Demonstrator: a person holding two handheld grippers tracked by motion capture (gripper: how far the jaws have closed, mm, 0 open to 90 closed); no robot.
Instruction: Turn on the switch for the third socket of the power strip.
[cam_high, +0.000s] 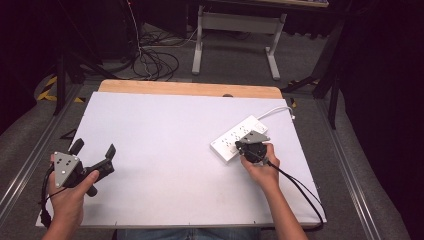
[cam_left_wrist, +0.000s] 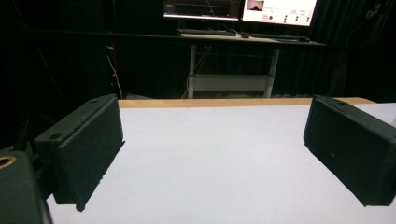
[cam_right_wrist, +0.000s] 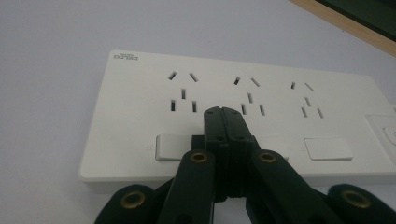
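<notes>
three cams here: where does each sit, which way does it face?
High view: above the person's side, facing forward and down on the table; forearms, both hands.
Left gripper view: on the left gripper, facing level across the table to a desk with monitors; open fingers.
Right gripper view: on the right gripper, over the power strip; shut fingers.
Shared: white tabletop.

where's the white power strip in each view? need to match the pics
High view: white power strip lies right of centre on the table, under the right gripper.
Left gripper view: not in it.
Right gripper view: power strip spans the middle, the shut jaws over its switch row.
Shared landmark: the table's wooden far edge.
</notes>
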